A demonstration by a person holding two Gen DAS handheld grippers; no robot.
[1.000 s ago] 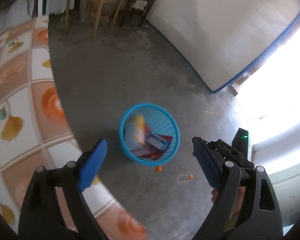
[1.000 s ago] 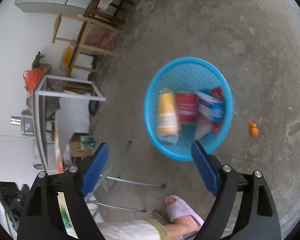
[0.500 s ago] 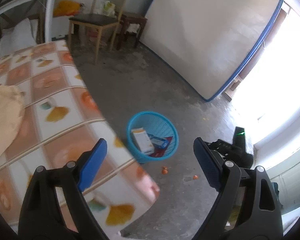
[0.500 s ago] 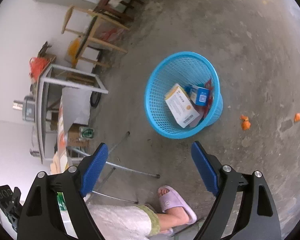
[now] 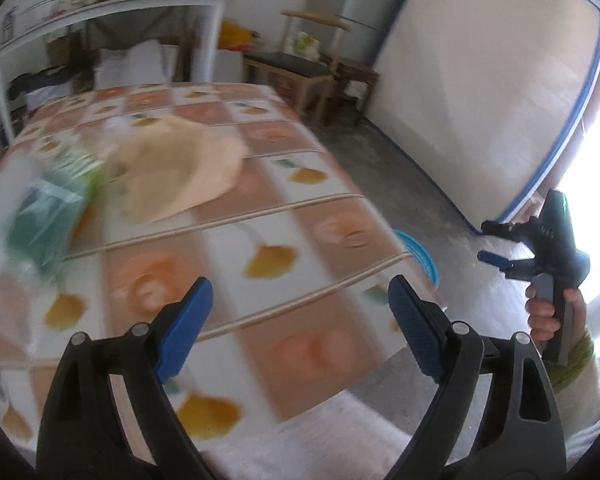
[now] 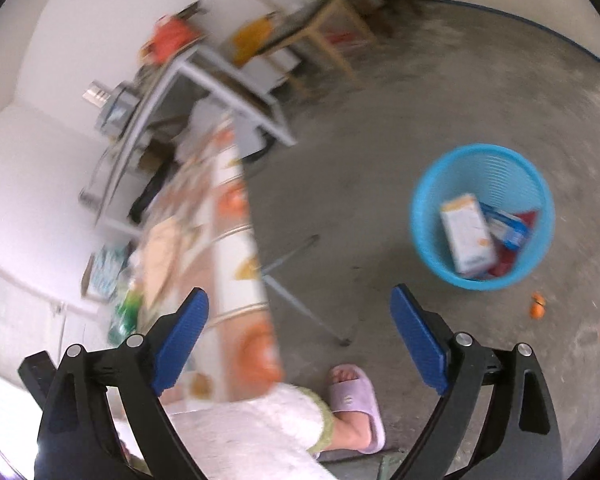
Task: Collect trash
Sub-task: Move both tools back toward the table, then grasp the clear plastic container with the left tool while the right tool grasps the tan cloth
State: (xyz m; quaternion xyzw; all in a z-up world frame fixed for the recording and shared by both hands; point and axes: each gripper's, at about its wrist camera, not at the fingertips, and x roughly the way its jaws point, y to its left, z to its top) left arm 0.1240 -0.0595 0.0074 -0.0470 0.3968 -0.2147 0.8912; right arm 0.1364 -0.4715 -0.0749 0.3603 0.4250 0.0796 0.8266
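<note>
Both the left gripper point(image 5: 300, 312) and right gripper point(image 6: 300, 324) were spread and held nothing; the blue basket point(image 6: 536, 204) sat on the floor beside the table point(image 5: 268, 280).

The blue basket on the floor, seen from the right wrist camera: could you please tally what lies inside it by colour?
In the blue basket:
White and orange box: 1
Blue and white box: 1
Red packet: 1
Total: 3 pieces that can be told apart; anything beneath them is hidden.
</note>
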